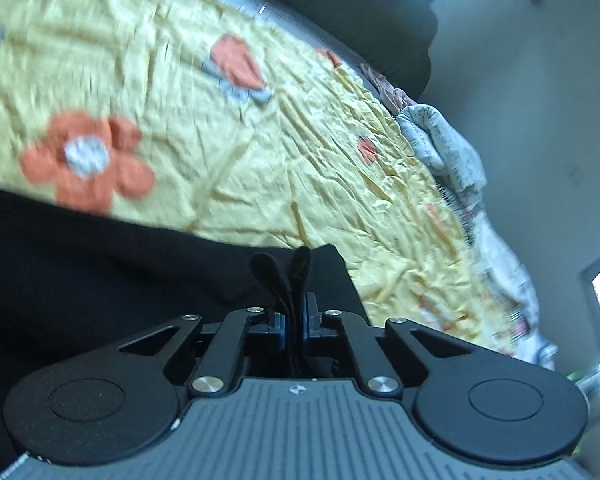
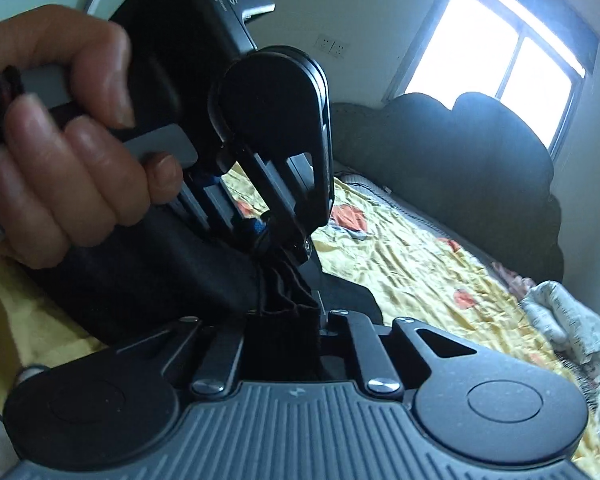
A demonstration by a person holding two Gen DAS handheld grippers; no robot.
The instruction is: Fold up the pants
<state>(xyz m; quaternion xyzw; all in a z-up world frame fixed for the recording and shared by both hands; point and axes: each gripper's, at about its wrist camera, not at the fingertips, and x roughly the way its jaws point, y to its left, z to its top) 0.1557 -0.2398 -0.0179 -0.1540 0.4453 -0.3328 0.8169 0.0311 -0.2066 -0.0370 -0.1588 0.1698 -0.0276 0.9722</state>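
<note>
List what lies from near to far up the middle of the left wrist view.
Left tongs, shut on a fold of the black pants → yellow flowered bedspread → dark headboard → pale wall.

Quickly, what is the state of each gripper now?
Left gripper: shut on the black pants.
Right gripper: shut on the black pants.

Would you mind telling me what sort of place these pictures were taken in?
Most likely a bedroom: a bed with a yellow flowered bedspread, a dark padded headboard against the wall, and a bright window above it. Crumpled bedding lies at the edge.
</note>
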